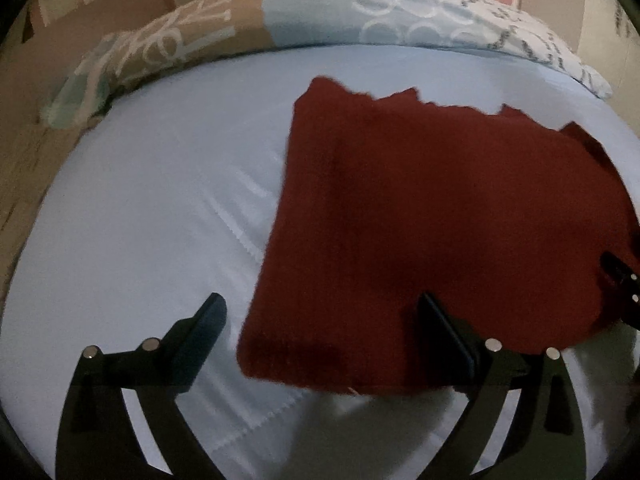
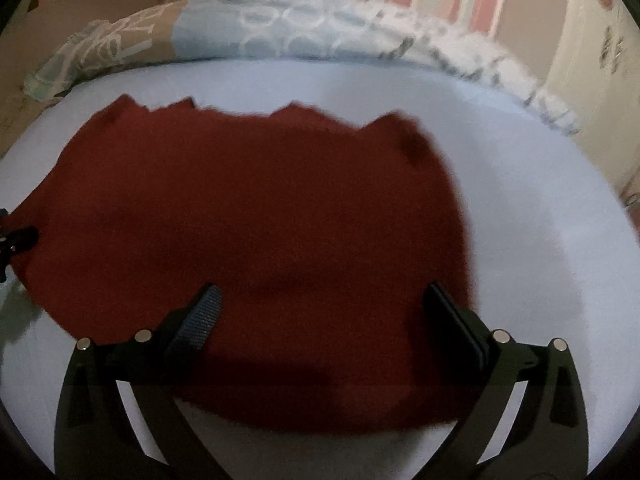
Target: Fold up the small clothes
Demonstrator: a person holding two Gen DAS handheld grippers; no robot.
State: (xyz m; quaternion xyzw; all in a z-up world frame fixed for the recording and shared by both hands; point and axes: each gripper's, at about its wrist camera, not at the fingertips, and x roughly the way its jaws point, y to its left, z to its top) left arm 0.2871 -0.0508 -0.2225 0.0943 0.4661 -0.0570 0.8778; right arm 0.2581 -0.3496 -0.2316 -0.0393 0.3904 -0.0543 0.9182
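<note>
While the red garment [image 1: 440,232] lies flat on the pale blue sheet [image 1: 140,220], left gripper [image 1: 320,324] and right gripper [image 2: 320,312] stand spread apart, empty; only the right wrist view shows the garment's right edge.

Left gripper [image 1: 322,312] and right gripper [image 2: 326,304] both hover level, jaws spread wide, holding nothing.

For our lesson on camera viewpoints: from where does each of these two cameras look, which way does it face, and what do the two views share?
Left wrist: sits on the left gripper, facing forward and down over the red garment's left side; its open fingers show, the other gripper at the right edge.
Right wrist: sits on the right gripper, over the garment's near edge; open fingers show.
Shared: garment, pale blue sheet, patterned pillow.
</note>
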